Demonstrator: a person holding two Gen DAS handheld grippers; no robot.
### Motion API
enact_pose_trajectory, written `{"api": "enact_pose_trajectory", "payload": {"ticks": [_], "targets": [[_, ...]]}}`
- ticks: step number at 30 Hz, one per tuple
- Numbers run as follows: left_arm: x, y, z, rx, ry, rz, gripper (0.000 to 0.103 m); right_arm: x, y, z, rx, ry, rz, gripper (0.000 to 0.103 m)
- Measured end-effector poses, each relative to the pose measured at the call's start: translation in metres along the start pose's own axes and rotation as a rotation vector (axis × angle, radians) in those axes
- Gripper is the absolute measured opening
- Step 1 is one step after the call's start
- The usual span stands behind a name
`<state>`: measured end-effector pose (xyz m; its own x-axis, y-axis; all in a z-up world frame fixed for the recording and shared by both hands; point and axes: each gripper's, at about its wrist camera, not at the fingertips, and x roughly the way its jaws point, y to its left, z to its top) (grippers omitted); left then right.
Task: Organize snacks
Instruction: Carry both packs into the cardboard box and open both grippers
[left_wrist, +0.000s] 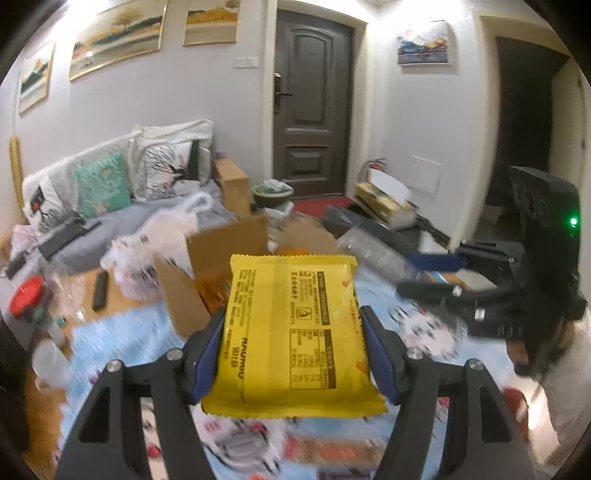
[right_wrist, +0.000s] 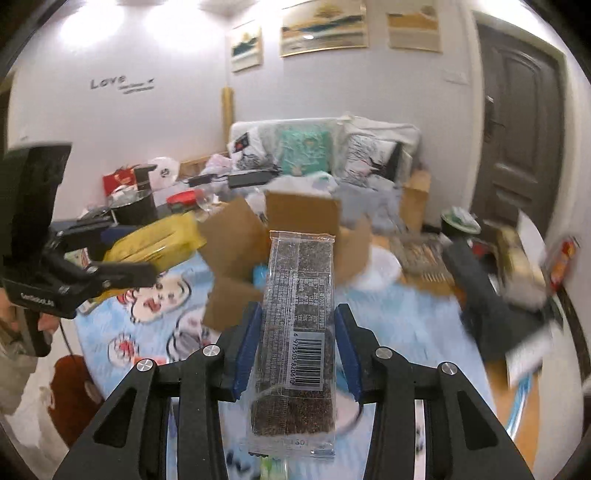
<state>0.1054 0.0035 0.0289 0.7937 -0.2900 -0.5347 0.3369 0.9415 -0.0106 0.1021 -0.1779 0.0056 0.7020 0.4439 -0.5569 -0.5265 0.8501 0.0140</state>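
Through my left wrist camera, my left tongs pinch the yellow snack packet by its two long edges, lifted above the blue cloth, just short of the open cardboard box. It looks light, puffy and crinkly, so a side grip suits it.

Through my right wrist camera, my right tongs pinch the clear-wrapped dark bar across its width, also short of the box. It seems stiff, its film slippery.
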Motion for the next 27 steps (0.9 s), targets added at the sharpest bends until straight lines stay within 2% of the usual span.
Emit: {"api": "enact_pose_trajectory", "payload": {"ticks": [3, 6, 8, 12, 19, 21, 23, 25, 27], "targets": [[0.035, 0.017, 0.027, -0.018, 0.034, 0.038, 0.066, 0.039, 0.001, 0.038, -0.014, 0.048, 0.033, 0.036], [0.071, 0.037, 0.041, -0.064, 0.087, 0.062, 0.066, 0.080, 0.002, 0.062, -0.031, 0.110, 0.019, 0.036], [0.094, 0.049, 0.046, -0.089, 0.117, 0.086, 0.066, 0.103, -0.003, 0.072, -0.022, 0.140, 0.009, 0.036], [0.125, 0.066, 0.045, -0.150, 0.155, 0.071, 0.066, 0.140, -0.006, 0.080, -0.021, 0.173, -0.001, 0.036], [0.142, 0.073, 0.043, -0.178, 0.189, 0.060, 0.066, 0.174, -0.007, 0.080, -0.035, 0.212, -0.036, 0.036], [0.142, 0.074, 0.042, -0.188, 0.195, 0.060, 0.069, 0.174, -0.007, 0.078, -0.029, 0.209, -0.044, 0.037], [0.139, 0.073, 0.043, -0.191, 0.188, 0.060, 0.075, 0.173, -0.005, 0.075, -0.038, 0.209, -0.038, 0.045], [0.137, 0.073, 0.044, -0.185, 0.184, 0.063, 0.077, 0.172, -0.003, 0.073, -0.048, 0.205, -0.055, 0.052], [0.133, 0.073, 0.045, -0.184, 0.178, 0.064, 0.077, 0.169, -0.002, 0.072, -0.058, 0.198, -0.067, 0.053]]}}
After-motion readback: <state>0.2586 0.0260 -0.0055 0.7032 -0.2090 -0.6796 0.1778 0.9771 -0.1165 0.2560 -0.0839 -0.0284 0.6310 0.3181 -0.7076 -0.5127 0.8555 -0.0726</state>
